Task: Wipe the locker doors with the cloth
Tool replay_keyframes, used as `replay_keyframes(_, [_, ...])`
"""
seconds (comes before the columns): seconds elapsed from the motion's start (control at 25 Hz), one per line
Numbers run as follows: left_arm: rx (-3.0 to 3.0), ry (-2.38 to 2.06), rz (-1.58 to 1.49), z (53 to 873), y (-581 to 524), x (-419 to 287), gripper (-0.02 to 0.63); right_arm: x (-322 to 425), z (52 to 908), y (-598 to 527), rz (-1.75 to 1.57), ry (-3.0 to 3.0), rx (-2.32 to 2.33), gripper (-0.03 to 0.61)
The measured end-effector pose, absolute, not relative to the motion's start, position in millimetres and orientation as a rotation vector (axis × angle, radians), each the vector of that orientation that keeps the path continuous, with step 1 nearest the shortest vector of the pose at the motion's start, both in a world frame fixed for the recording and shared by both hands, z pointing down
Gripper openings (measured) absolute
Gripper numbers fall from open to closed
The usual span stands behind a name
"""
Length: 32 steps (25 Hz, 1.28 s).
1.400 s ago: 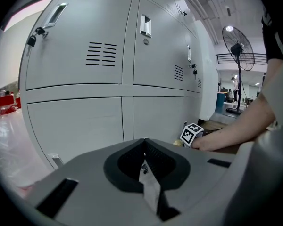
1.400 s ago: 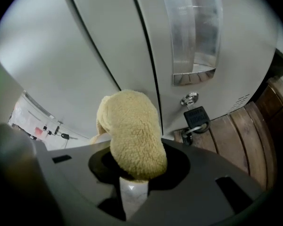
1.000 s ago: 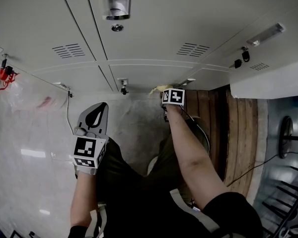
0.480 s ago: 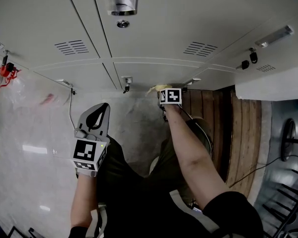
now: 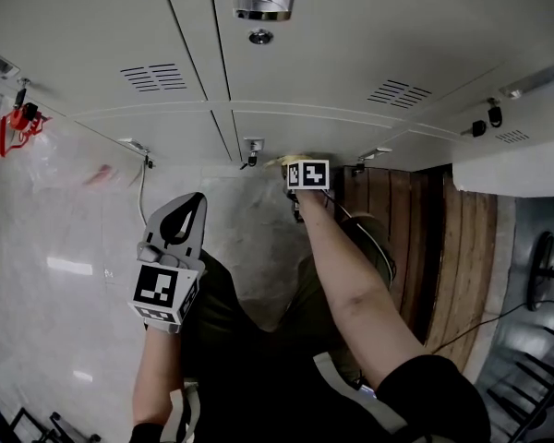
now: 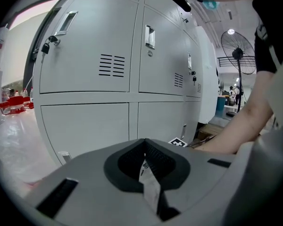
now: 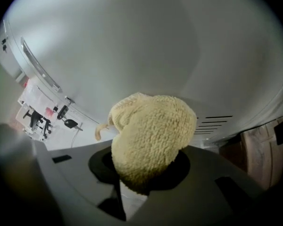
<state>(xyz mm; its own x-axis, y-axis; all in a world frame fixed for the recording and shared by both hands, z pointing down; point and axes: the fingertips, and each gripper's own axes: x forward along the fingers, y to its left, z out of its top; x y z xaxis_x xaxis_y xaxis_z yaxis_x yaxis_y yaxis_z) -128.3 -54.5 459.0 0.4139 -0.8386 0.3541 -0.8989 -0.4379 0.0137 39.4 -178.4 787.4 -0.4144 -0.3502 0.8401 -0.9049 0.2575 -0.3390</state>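
Note:
Grey locker doors [image 5: 351,53] fill the top of the head view. A fluffy yellow cloth [image 5: 288,161] is pressed against the bottom edge of a lower door, with my right gripper [image 5: 300,166] shut on it. In the right gripper view the cloth [image 7: 151,135] bulges out between the jaws and hides their tips, with the door [image 7: 132,46] close behind it. My left gripper [image 5: 188,201] hangs lower left, away from the lockers, jaws shut and holding nothing. In the left gripper view, the left gripper [image 6: 144,147] faces the lockers [image 6: 85,65] from a distance.
A key [image 5: 251,155] hangs from a lower door lock just left of the cloth. Red items [image 5: 18,123] and clear plastic lie at the far left on the pale floor. Wooden planks [image 5: 415,220] lie right of my arm. A fan [image 6: 238,55] stands far right.
My right gripper has slid the cloth to the left along the bottom of the lower locker door, closer to the hanging key. The left gripper has stayed about where it was.

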Motion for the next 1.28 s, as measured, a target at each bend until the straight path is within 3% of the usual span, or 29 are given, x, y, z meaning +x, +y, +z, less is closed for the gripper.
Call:
replay_keyframes(0.8, [2.377,-1.599,0.393,443,-34,-175,0.009,-75,816,-168,0.976,-2.024,0.856,0.117])
replay_keyframes(1.28, [2.386,-1.596,0.417,447,-27,-169,0.009,-24,837,-173,0.955,-1.849,1.030,0.117])
